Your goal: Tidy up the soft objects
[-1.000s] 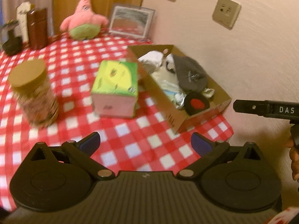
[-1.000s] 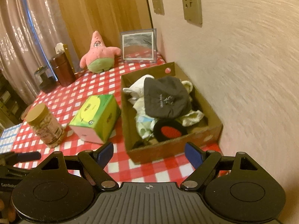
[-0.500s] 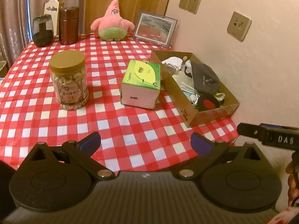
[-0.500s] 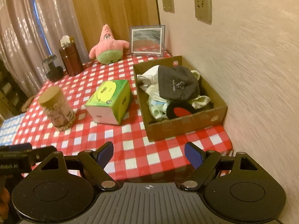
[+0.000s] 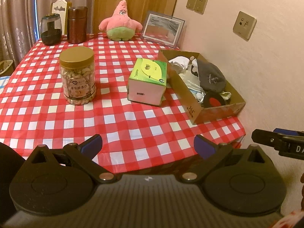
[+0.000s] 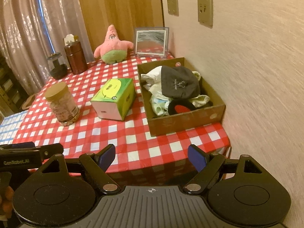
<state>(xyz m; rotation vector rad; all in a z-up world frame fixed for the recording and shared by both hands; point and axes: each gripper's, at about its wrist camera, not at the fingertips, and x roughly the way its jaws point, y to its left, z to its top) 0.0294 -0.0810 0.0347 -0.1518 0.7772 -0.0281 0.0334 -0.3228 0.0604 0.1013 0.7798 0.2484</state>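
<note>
A cardboard box (image 5: pixel 197 112) (image 6: pixel 182 121) sits at the table's right side against the wall, filled with soft things: a dark grey beanie (image 5: pixel 210 77) (image 6: pixel 178 83), white cloths (image 5: pixel 179 61) (image 6: pixel 152 76) and a black-and-red round piece (image 5: pixel 214 99) (image 6: pixel 179 108). A pink star plush (image 5: pixel 120 23) (image 6: pixel 112 46) stands at the far edge. My left gripper (image 5: pixel 148 146) hangs open and empty over the near edge. My right gripper (image 6: pixel 151 156), also open and empty, is held back from the front edge, well short of the box.
On the red checked tablecloth (image 5: pixel 114 121) stand a nut jar (image 5: pixel 77 76) (image 6: pixel 61 103), a green tissue box (image 5: pixel 148 81) (image 6: pixel 114 97), a brown canister (image 5: pixel 77 24), a dark glass pot (image 5: pixel 51 29) and a picture frame (image 5: pixel 162 29). The wall (image 6: pixel 256 66) borders the right side.
Both grippers have drawn back from the table, so the box, tissue box and jar look smaller and farther. Their jaws stayed open; nothing on the table moved.
</note>
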